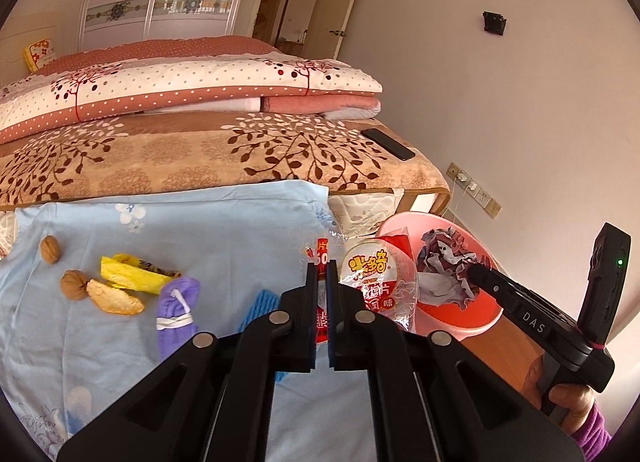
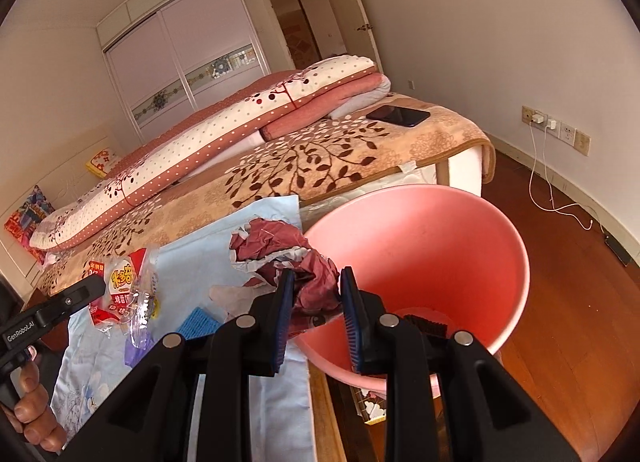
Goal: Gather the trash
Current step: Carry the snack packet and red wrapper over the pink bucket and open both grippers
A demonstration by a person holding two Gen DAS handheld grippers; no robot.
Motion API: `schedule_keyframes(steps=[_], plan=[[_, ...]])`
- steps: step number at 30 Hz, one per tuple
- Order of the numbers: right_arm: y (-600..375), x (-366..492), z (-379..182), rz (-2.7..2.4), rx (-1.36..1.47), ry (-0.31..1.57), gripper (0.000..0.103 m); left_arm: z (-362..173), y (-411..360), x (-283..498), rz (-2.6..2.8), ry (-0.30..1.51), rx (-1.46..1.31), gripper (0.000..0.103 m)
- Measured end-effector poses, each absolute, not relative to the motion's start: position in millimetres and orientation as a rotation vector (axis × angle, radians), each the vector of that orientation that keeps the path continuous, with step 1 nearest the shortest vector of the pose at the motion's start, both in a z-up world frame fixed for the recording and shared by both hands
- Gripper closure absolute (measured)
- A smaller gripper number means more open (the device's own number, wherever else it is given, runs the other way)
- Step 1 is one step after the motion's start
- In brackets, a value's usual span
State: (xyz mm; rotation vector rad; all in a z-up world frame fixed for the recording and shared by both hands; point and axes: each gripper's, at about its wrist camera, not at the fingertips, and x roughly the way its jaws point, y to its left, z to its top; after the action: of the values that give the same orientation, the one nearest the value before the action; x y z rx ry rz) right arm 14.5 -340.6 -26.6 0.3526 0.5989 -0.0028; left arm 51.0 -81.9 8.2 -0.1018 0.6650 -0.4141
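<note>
My left gripper [image 1: 321, 272] is shut on a clear and red snack wrapper [image 1: 374, 282] and holds it above the blue cloth beside the pink bin [image 1: 476, 312]. The wrapper also shows in the right wrist view [image 2: 124, 294]. My right gripper [image 2: 316, 282] is shut on a crumpled red and white paper wad [image 2: 296, 262] and holds it at the left rim of the pink bin [image 2: 440, 246]. In the left wrist view the wad [image 1: 444, 266] hangs over the bin. On the cloth lie two walnuts [image 1: 51, 249], a yellow wrapper [image 1: 134, 274], an orange peel [image 1: 114, 297] and a purple pouch [image 1: 178, 308].
A light blue cloth [image 1: 220, 230] covers the table in front of a bed with a brown leaf blanket [image 1: 200, 150]. A black phone [image 2: 398, 116] lies on the bed. A blue sponge [image 2: 198, 322] lies on the cloth. A charger cable [image 2: 552, 198] trails over the wood floor at right.
</note>
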Motion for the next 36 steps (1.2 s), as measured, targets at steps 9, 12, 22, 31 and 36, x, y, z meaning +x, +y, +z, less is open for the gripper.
schedule_keyframes(steps=[9,12,22,31,36], plan=[[-362.8,12.9,-34.9,-0.068,0.368,0.594,0.08,5.1,-132.7,58.4,-0.468,0.646,-0.026,0.1],[-368.9,11.7,-36.4,-0.078,0.378,0.589,0.08,1.0,-146.1,62.5,-0.477,0.654,-0.011,0.1],[-388.1,11.8,-47.6,-0.105,0.42,0.599,0.079,-13.2,-181.0,71.4,-0.507,0.682,0.04,0.1],[-393.4,15.8,-55.2,-0.152,0.416,0.611,0.079,-25.8,-199.6,73.4,-0.52,0.687,0.089,0.1],[-393.2,19.0,-56.2,-0.2,0.39,0.609,0.079,-32.4,-201.7,77.3,-0.502,0.693,0.106,0.1]])
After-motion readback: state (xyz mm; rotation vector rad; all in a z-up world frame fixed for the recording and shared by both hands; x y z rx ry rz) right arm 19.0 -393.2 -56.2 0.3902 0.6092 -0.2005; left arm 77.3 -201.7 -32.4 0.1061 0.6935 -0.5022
